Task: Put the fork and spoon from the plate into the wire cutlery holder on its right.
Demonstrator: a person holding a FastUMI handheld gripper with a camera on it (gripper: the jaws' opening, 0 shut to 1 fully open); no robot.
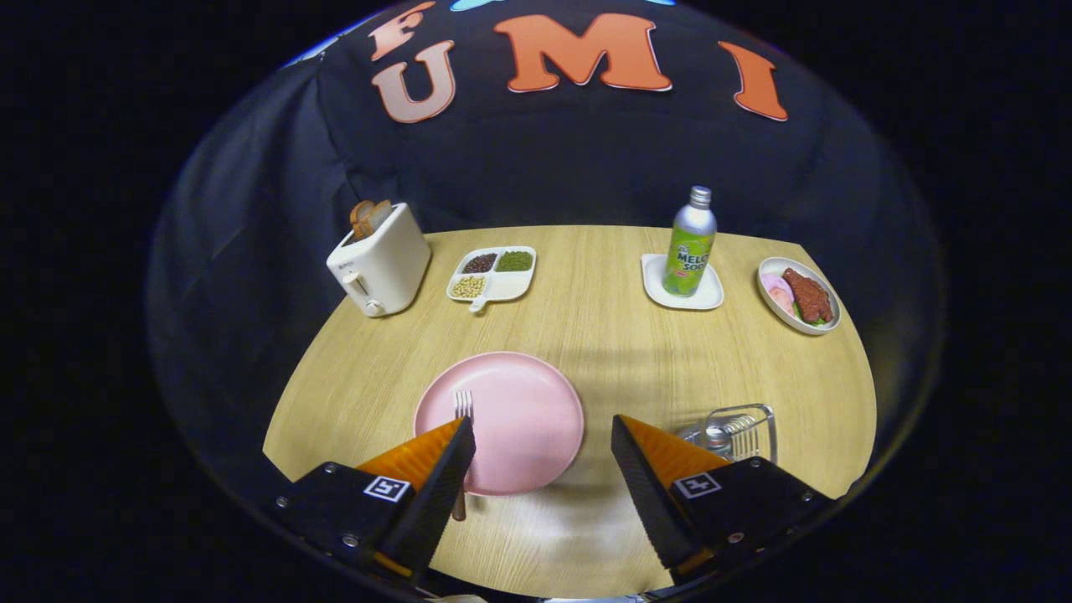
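Observation:
A pink plate [519, 419] lies on the wooden table just ahead of my fingers. On its left part rests a fork [463, 404], tines pointing away; its handle runs under my left finger and pokes out past the plate's near rim. The wire cutlery holder [748, 425] stands to the right of the plate, partly behind my right finger. A shiny metal piece [716, 437] sits inside it; I cannot tell whether it is the spoon. My gripper [543, 427] hangs open above the plate's near half, with nothing between its fingers.
At the back stand a white toaster [381, 264] with bread, a divided dish of beans [494, 274], a green soda bottle [691, 243] on a white coaster, and a bowl of food [800, 295]. Bare table lies between these and the plate.

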